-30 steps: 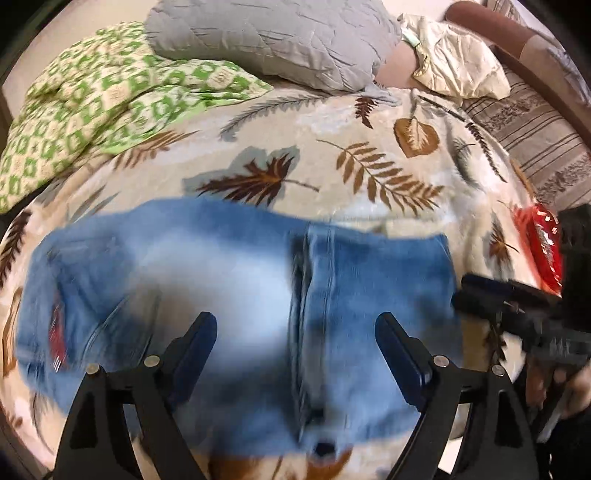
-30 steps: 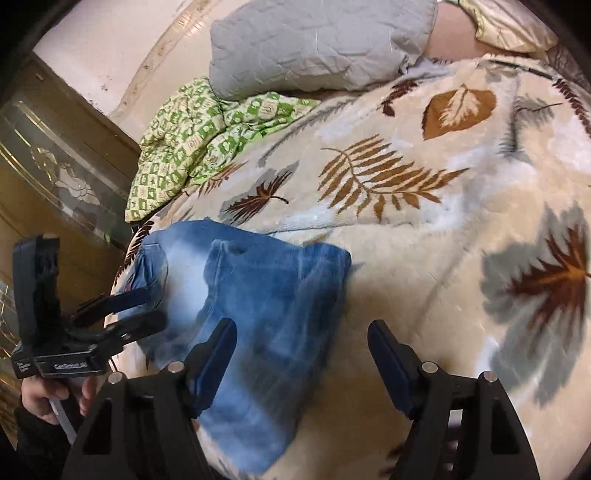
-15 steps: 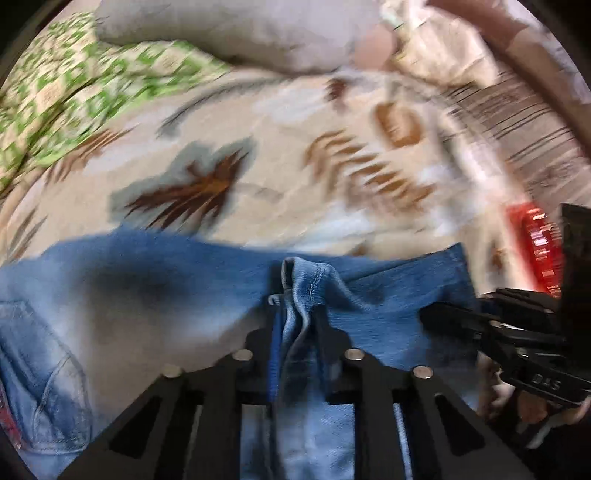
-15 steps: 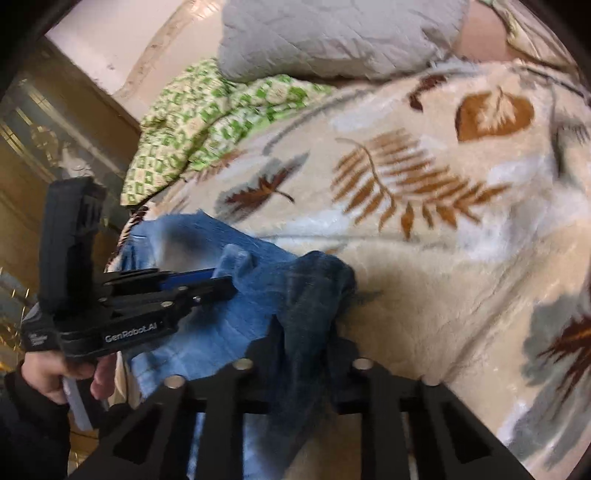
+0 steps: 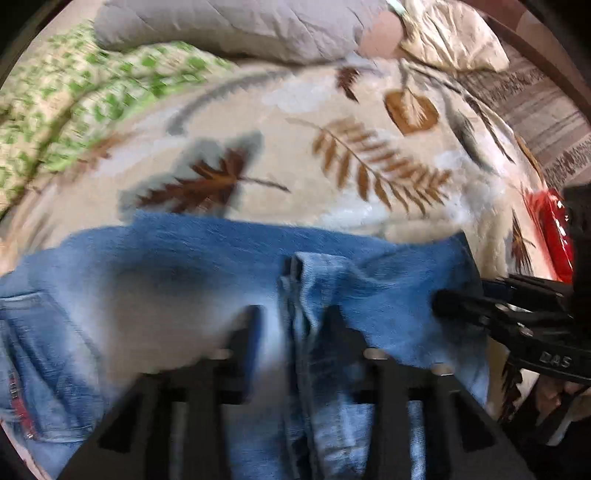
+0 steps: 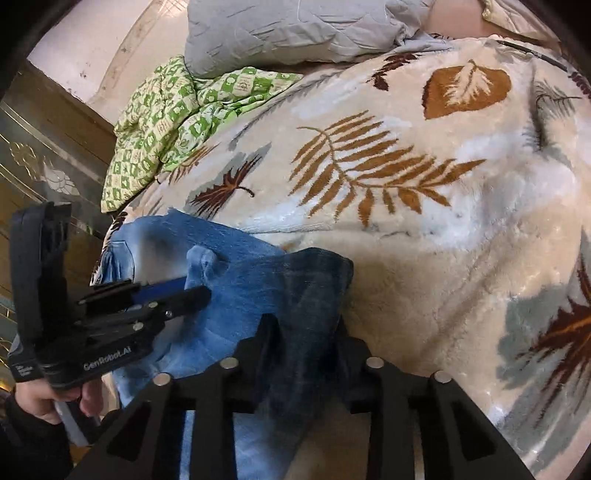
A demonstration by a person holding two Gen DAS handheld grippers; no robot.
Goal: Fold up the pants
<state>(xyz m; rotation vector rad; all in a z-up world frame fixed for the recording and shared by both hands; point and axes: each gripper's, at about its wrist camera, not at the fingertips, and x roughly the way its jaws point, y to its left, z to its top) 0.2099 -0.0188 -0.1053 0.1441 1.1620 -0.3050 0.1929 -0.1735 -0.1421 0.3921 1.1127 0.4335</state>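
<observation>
1. Jeans [image 5: 184,280] lie crosswise before the tongs on the bed [image 6: 424,258], waist far left.
2. Faded blue denim, bunched at the grips.
3. Left tongs [image 5: 295,325] and right tongs [image 6: 306,325] each pinch a fold.

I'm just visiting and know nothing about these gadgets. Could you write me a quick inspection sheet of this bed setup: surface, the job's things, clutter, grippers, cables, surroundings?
Surface: leaf-print blanket over a bed.
Job's things: blue jeans, partly folded, lying near the blanket's edge.
Clutter: green checked cloth, grey quilted pillow, red packet.
Grippers: left gripper shut on a bunched fold of the jeans; right gripper shut on the jeans' dark end.
Cables: nothing seen.
Surroundings: gold-patterned cabinet beside the bed, pale wall behind.
</observation>
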